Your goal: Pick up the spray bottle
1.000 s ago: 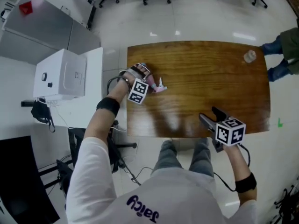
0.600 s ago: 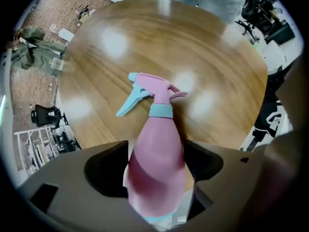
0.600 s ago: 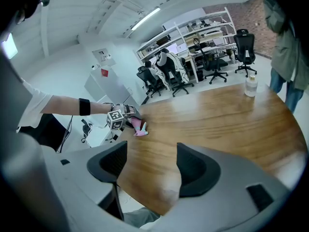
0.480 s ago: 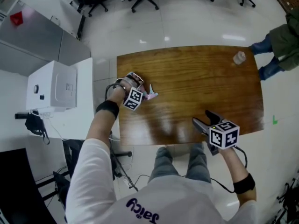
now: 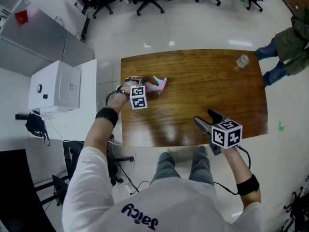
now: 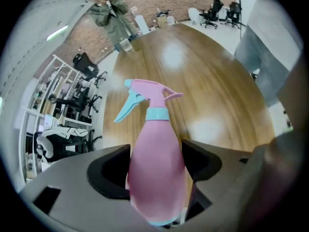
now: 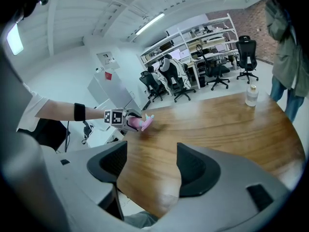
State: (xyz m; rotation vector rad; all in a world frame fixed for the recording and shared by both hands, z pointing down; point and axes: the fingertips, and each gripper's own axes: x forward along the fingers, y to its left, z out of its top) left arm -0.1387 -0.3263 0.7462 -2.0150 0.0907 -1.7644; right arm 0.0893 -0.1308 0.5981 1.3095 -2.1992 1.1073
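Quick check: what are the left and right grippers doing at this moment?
Left gripper: shut on the pink spray bottle.
Right gripper: open, nothing between its jaws.

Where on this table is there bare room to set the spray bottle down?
Most of the table is bare: the whole middle between the spray bottle in the left claw and the small clear bottle. Only the right claw crowds the near edge.

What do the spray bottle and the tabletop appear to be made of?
The spray bottle is probably plastic. Its pink-and-teal surface is smooth, opaque and moulded, with a soft sheen. The table is wood or a wood-look veneer with a glossy finish. Brown grain streaks run along it, and bright reflections of the lights show on top.
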